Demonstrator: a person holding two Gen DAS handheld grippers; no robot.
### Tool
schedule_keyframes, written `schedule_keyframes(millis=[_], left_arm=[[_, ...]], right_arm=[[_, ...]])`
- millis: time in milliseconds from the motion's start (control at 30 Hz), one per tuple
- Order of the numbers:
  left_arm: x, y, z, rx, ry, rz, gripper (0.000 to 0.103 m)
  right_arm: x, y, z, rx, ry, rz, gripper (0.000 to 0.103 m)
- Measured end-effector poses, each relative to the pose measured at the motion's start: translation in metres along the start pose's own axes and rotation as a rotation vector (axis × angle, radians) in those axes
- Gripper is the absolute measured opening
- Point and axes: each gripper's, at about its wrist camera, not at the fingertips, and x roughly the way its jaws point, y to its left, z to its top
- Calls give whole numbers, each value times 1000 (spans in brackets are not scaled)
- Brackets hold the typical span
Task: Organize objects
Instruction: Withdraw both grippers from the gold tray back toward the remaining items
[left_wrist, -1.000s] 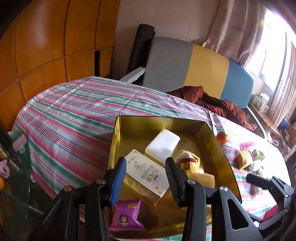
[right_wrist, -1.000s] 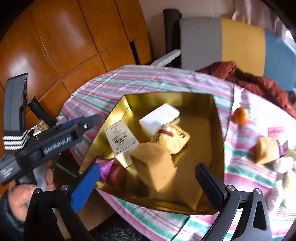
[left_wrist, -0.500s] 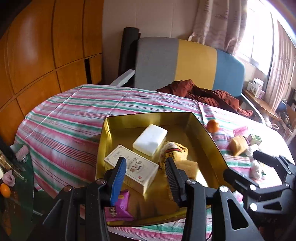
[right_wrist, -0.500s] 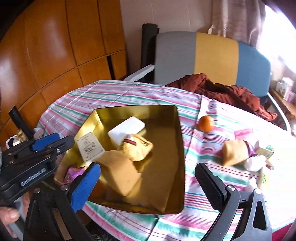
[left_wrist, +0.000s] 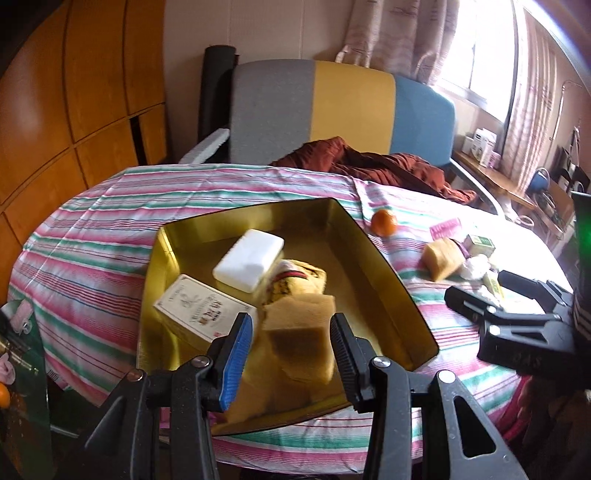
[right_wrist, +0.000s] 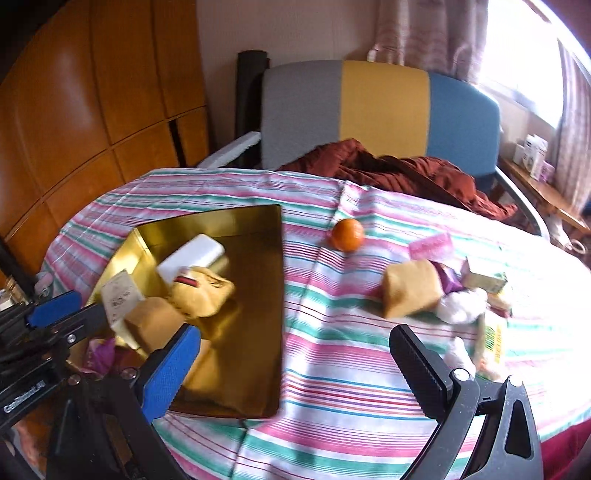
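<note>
A gold tin tray (left_wrist: 384, 258) (right_wrist: 258, 302) sits on the striped tablecloth. It holds a white block (left_wrist: 248, 258), a white printed box (left_wrist: 201, 308), a yellow pouch (left_wrist: 295, 277), a tan sponge (left_wrist: 299, 332) and a purple packet (right_wrist: 99, 350). My left gripper (left_wrist: 291, 354) is open and empty over the tray's near edge. My right gripper (right_wrist: 295, 373) is open and empty above the cloth just right of the tray. Loose on the cloth lie an orange (right_wrist: 346, 234), a pink packet (right_wrist: 430, 246), a tan sponge (right_wrist: 410, 288), a green carton (right_wrist: 484, 278) and white fluff (right_wrist: 461, 304).
A grey, yellow and blue chair (left_wrist: 343, 107) with a dark red cloth (left_wrist: 369, 164) stands behind the table. Wooden panelling (left_wrist: 74, 92) lines the left. A glass side table (left_wrist: 18, 350) with small items is at the lower left. A shelf with boxes (left_wrist: 484, 146) is by the window.
Both grippers have drawn back and swung right. The right gripper now looks at the loose items on the cloth instead of the tray. The tray's contents have not moved.
</note>
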Motion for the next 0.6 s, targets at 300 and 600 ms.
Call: schedule_keyframes(millis=[300,600], left_arm=[[7,-28,3,62,23,-72,44],[18,-80,9,166,61,-161,44]], right_arm=[[-6,-95,6,133,10,-155,103],[-14,-222,10,258,2,-419,103]])
